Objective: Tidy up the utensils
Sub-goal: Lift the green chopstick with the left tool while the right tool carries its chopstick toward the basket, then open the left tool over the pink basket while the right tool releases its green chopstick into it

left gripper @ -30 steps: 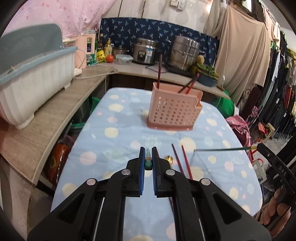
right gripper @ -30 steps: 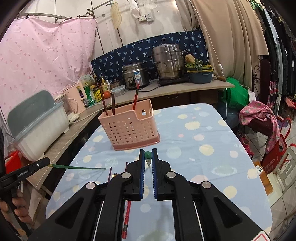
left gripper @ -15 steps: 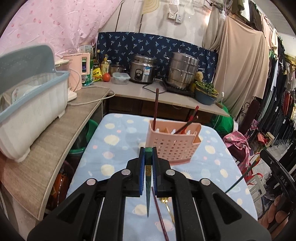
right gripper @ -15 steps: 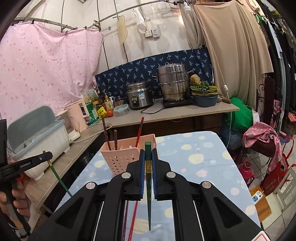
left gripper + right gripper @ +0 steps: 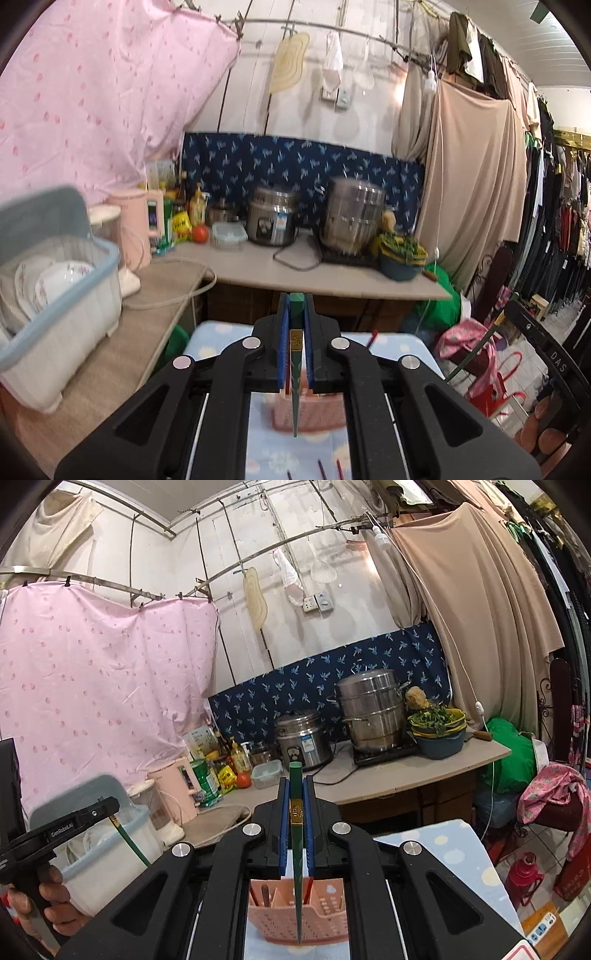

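Observation:
My left gripper [image 5: 295, 306] is shut on a green chopstick [image 5: 295, 387] that hangs point down in front of the pink utensil basket [image 5: 314, 417]. My right gripper [image 5: 296, 786] is shut on a second green chopstick [image 5: 297, 886], held upright with its tip over the pink utensil basket [image 5: 325, 908], which holds several red and brown chopsticks [image 5: 265, 893]. Loose red chopsticks [image 5: 321, 469] lie on the blue dotted tablecloth [image 5: 221, 336]. The left gripper with its chopstick also shows in the right wrist view [image 5: 107, 810], and the right gripper shows in the left wrist view [image 5: 517, 306].
A white dish bin [image 5: 55, 317] with plates sits on the wooden counter [image 5: 258, 273] at left. A rice cooker [image 5: 271, 221], a steel steamer pot [image 5: 354, 218], a pink kettle [image 5: 142, 225] and bottles stand at the back. Clothes racks [image 5: 561, 214] stand at right.
Both grippers have lifted their green chopsticks off the table and tilted up. The chopsticks went from lying flat to hanging upright above the basket, which dropped low in both views.

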`<state>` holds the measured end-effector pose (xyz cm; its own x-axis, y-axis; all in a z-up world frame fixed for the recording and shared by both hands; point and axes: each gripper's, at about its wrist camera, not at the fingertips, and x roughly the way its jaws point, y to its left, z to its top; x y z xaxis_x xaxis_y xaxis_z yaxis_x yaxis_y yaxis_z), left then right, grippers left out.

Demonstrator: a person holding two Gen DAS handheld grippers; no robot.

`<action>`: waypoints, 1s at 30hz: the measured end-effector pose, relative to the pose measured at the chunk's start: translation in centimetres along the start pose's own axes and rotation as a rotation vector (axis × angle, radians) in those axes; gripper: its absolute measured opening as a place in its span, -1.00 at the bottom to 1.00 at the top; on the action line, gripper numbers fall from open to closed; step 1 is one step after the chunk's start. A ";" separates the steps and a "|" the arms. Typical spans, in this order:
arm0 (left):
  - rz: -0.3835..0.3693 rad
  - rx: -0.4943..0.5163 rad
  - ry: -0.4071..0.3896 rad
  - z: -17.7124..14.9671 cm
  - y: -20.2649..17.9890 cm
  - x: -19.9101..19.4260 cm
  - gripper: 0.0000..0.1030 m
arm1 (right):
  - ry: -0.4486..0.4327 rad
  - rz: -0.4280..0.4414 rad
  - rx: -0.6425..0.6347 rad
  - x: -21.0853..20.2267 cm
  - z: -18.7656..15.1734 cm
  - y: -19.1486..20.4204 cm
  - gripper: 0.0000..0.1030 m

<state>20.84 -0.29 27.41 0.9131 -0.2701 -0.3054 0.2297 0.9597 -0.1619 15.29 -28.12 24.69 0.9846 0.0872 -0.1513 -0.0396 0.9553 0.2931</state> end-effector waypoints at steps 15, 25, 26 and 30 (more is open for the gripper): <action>0.019 -0.004 -0.025 0.4 -0.2 8.1 -0.87 | 0.049 -0.017 0.020 10.1 -1.1 0.7 -0.87; 0.035 -0.012 0.060 -3.1 1.1 12.0 -0.87 | 0.197 -0.022 0.053 13.9 -6.1 -0.8 -0.87; 0.035 -0.011 0.065 -3.4 1.2 12.1 -0.87 | 0.203 -0.023 0.050 14.0 -6.4 -0.9 -0.86; 0.038 -0.021 0.075 -3.9 1.4 12.2 -0.82 | 0.208 -0.025 0.046 13.7 -6.9 -1.0 -0.77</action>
<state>31.00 -2.52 19.77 0.8929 -0.2391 -0.3815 0.1873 0.9678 -0.1681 27.67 -25.92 15.80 0.9287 0.1244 -0.3493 -0.0028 0.9444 0.3289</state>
